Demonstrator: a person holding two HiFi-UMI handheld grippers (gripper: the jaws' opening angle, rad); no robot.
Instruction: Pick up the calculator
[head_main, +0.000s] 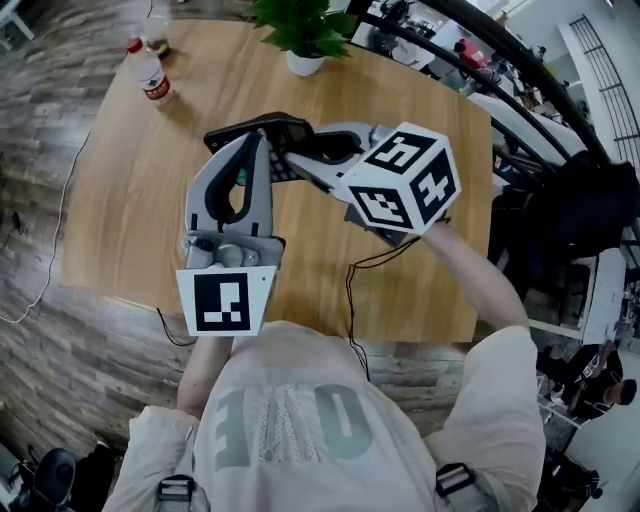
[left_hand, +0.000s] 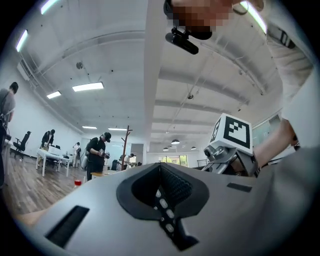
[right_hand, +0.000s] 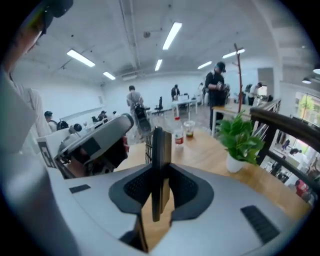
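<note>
**Calculator lifted off the table, both tongs on it**

Nearest the head camera we see the person's pale shirt (head_main: 290, 430) and 2 forearms reaching forward. The left gripper (head_main: 255, 142) points away from the body. In its own view its jaws (left_hand: 160, 182) are drawn in on a thin dark strip with small pale keys, which we read as the calculator (left_hand: 165, 212) seen edge-on. So the left tongs are clenched on it.

The right gripper (head_main: 298, 150) comes in from the right, its marker cube (head_main: 405, 178) turned up towards the camera. In the right gripper view its jaws (right_hand: 161, 175) clamp the calculator (right_hand: 159, 165). It stands edge-on between the 2 dark pads, the key grid facing left towards the left gripper (right_hand: 95, 142).

In the head view the calculator (head_main: 270, 127) shows as a dark slab at the tips of both grippers, held in the air above the wooden table (head_main: 130, 200).

Further off, a thin black cable (head_main: 350, 290) trails over the table's near edge. At the far edge stand 1 water bottle (head_main: 150, 75) with a red cap and 1 potted plant (head_main: 305, 30) in a white pot. The right gripper view also shows a clear cup (right_hand: 189, 128) just beside the bottle (right_hand: 179, 136).

Beyond the table, several people (left_hand: 97, 152) stand in an open room under strip lights
</note>
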